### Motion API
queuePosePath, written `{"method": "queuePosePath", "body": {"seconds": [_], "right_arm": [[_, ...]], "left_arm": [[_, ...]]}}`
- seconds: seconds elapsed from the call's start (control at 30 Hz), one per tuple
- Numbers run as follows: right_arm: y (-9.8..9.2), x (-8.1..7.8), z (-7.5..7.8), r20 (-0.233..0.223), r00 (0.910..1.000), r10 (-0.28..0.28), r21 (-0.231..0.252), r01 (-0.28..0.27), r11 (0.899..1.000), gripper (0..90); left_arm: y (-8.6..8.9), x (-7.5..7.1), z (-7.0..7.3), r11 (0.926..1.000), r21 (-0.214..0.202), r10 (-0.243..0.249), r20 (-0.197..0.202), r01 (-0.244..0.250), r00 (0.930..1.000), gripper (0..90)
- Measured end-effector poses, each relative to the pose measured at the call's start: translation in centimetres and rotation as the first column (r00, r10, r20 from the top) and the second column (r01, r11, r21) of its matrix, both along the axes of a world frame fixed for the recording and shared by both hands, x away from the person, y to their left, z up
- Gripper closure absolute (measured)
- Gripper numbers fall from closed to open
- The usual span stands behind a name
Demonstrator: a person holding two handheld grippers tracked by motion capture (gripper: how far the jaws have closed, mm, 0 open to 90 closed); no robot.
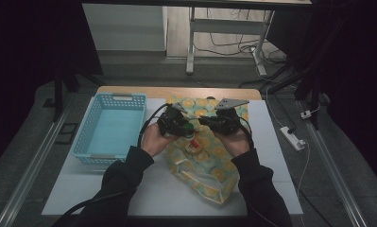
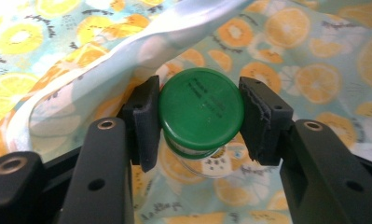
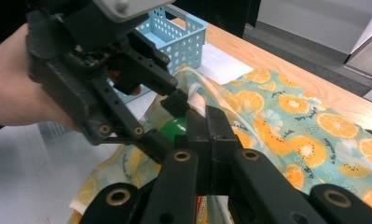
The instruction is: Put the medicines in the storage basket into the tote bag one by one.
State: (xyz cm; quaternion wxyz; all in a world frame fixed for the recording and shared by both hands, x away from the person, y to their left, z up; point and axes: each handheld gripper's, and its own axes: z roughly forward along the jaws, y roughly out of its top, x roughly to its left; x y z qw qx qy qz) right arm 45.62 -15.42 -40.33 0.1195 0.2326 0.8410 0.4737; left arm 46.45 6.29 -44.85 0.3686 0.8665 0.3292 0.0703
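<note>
High view: two sleeved forearms come up from the near edge of the bench. Beyond them lies a bag printed with orange slices, its mouth toward the person. Over it the left gripper pinches a green-capped bottle, pads on either side of the cap; the left gripper view shows both pads touching the cap, with the bag's pale rim curling just behind. The right gripper has its jaws pressed together; a fold of the bag's edge lies at their tips, but I cannot tell if it is caught. It sits just beside the left gripper. Farther left stands a blue basket, well apart from the bag.
</note>
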Motion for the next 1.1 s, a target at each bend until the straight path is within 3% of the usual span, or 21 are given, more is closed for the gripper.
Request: {"method": "queuePosePath", "body": {"seconds": [0.5,0.77,1.1], "right_arm": [[0.2,0.0,-0.2,-0.001,1.0,0.001,-0.005,-0.001,1.0,90.0],[0.4,0.0,-0.3,-0.002,1.0,0.004,-0.009,-0.004,1.0,90.0],[0.5,0.0,-0.4,-0.005,1.0,0.006,-0.014,-0.006,1.0,90.0]], "left_arm": [[0.2,1.7,-2.0,0.9947,0.064,0.08,0.002,-0.08,0.9968,51.5],[-0.2,2.1,-3.0,0.9918,0.095,0.087,-0.01,-0.086,0.9961,51.4],[0.1,2.0,-2.9,0.9909,0.095,0.097,-0.021,-0.095,0.995,51.4]]}}
